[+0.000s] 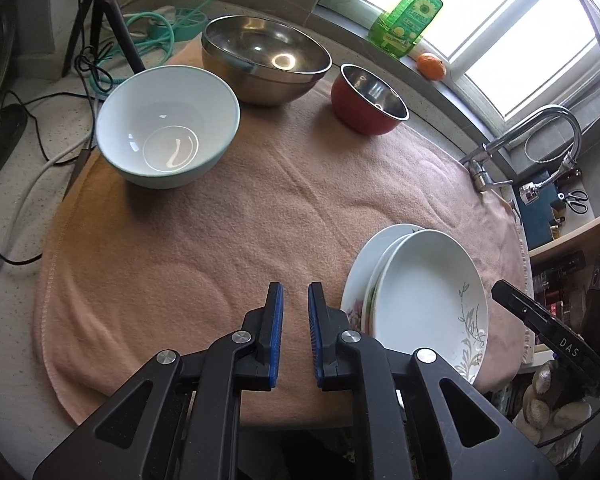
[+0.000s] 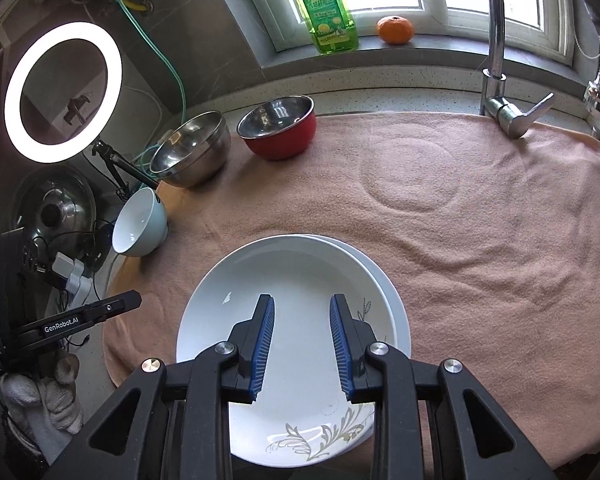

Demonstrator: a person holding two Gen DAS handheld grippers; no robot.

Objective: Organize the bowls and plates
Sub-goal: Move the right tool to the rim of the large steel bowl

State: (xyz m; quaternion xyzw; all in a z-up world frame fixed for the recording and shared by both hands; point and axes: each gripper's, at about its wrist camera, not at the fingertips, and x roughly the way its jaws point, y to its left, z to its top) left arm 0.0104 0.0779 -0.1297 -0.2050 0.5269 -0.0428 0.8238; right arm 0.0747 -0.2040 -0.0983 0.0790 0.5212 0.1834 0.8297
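A stack of white plates (image 2: 300, 272), the top one with a grey leaf print, lies on the peach towel (image 2: 480, 240) near its front edge. My right gripper (image 2: 302, 298) hovers above the top plate, open, with nothing between its pads. My left gripper (image 1: 296, 286) hangs over bare towel (image 1: 220, 240) just left of the plates (image 1: 420, 296), its jaws nearly together and empty. Across the far side of the towel stand a white bowl (image 1: 168, 120), a large steel bowl (image 1: 264, 56) and a red bowl with a steel inside (image 1: 368, 100).
A green dish-soap bottle (image 2: 328, 12) and an orange (image 2: 395, 29) sit on the windowsill. A faucet (image 2: 500, 92) stands at the back right. A ring light (image 2: 62, 92), its tripod, cables and a pot lid (image 2: 54, 208) crowd the left counter.
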